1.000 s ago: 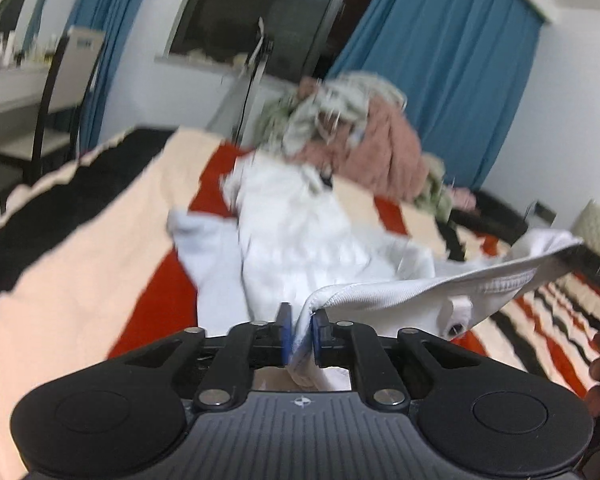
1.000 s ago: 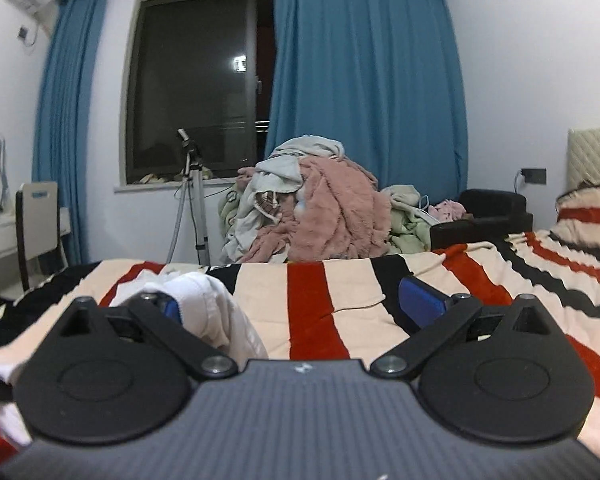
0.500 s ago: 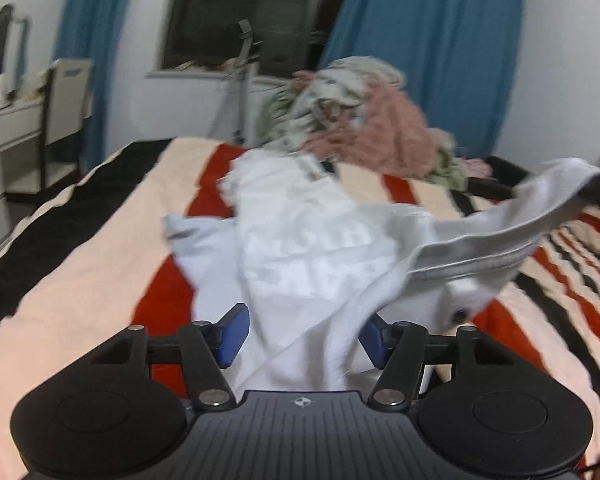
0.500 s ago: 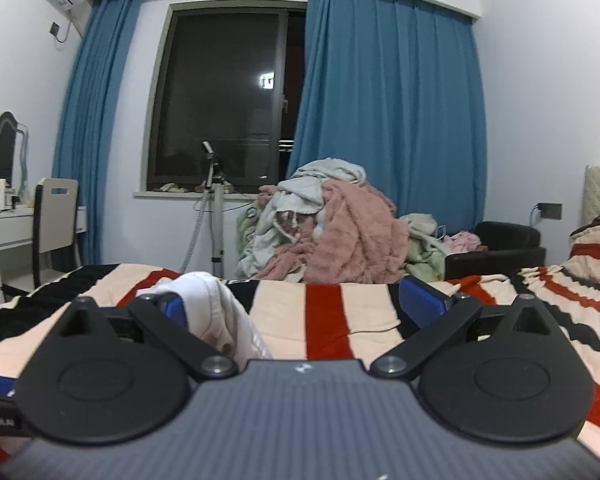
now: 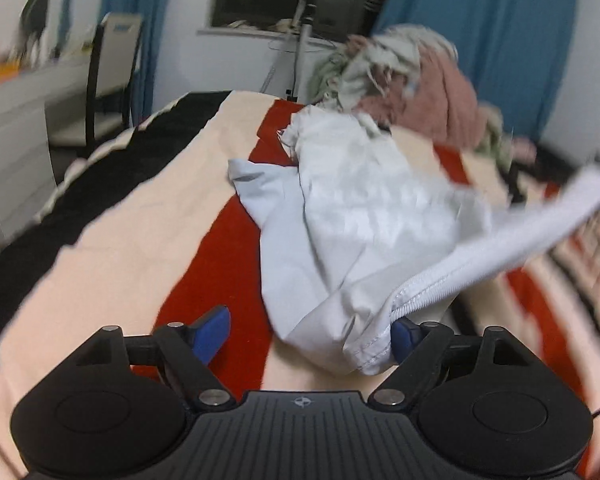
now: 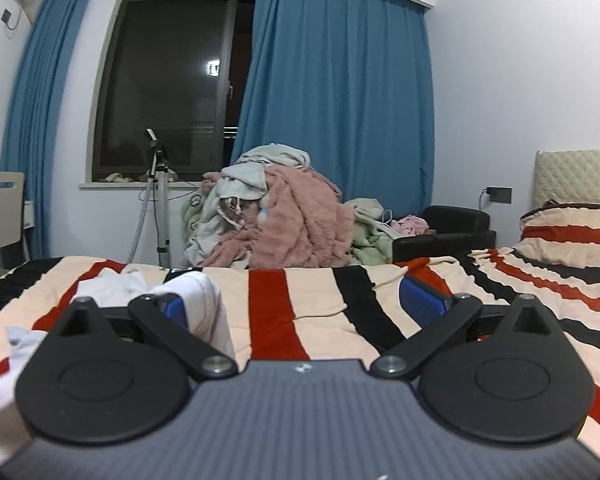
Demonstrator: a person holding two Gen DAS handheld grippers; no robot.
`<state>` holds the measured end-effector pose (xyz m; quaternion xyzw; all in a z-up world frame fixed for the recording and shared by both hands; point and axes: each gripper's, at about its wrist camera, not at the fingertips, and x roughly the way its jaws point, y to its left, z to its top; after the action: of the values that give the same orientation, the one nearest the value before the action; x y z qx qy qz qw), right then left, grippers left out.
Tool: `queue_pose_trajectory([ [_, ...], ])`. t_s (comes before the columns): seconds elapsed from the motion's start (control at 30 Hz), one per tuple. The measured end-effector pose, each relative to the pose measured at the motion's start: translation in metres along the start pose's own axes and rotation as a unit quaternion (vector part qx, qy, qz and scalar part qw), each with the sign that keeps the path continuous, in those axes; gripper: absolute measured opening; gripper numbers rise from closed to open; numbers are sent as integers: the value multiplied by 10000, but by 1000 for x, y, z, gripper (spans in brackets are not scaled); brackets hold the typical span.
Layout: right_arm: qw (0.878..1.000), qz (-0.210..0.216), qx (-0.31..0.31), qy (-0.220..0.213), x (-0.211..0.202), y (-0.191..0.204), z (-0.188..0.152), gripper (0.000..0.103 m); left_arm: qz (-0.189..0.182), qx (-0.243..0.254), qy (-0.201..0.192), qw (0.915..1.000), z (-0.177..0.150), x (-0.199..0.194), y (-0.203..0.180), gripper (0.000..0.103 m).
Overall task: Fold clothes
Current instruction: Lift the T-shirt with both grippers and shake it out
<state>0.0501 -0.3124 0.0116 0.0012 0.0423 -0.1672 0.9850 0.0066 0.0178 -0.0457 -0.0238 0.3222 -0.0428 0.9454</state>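
A white garment (image 5: 352, 216) lies crumpled on the striped bed cover (image 5: 140, 240). Its stitched hem (image 5: 380, 344) rests between my left gripper's (image 5: 308, 336) jaws, close against the right blue pad (image 5: 404, 336). Those jaws are opening and no longer pinch the cloth. A white band of the garment (image 5: 540, 224) stretches up and off to the right. In the right wrist view my right gripper (image 6: 298, 302) stands wide open, level over the bed. A fold of white cloth (image 6: 204, 304) hangs draped over its left finger (image 6: 174, 306); nothing is between the pads.
A pile of pink, grey and green clothes (image 6: 284, 224) sits beyond the bed's far edge, with a tripod (image 6: 160, 200) and a dark window (image 6: 172, 92) behind. A chair (image 5: 112, 76) and white desk stand left; a black armchair (image 6: 452, 228) and a pillow (image 6: 572, 232) are on the right.
My left gripper, shut on the white hem a second ago, has spread its jaws wide and tipped downward; the hem has dropped toward the bed. My right gripper stays open with the cloth over its finger.
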Motion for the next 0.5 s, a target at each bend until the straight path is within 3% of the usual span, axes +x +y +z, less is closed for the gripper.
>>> queue_pose_trajectory([
  [0.13,9998,-157,-113,-56,-3,-1,-4,103,314,318,-431,9981,-2,-4,-10,84],
  [0.2,9995,-248,-192,-22,-2,-1,-8,103,329,77,-730,9968,1,-10,-2,87],
  [0.37,9977,-191,-490,436,10,5,-24,103,490,-407,-1399,9881,9,-24,10,87],
  [0.5,9919,-260,-726,1006,19,13,-43,103,553,-363,-1426,9876,11,-26,8,88],
])
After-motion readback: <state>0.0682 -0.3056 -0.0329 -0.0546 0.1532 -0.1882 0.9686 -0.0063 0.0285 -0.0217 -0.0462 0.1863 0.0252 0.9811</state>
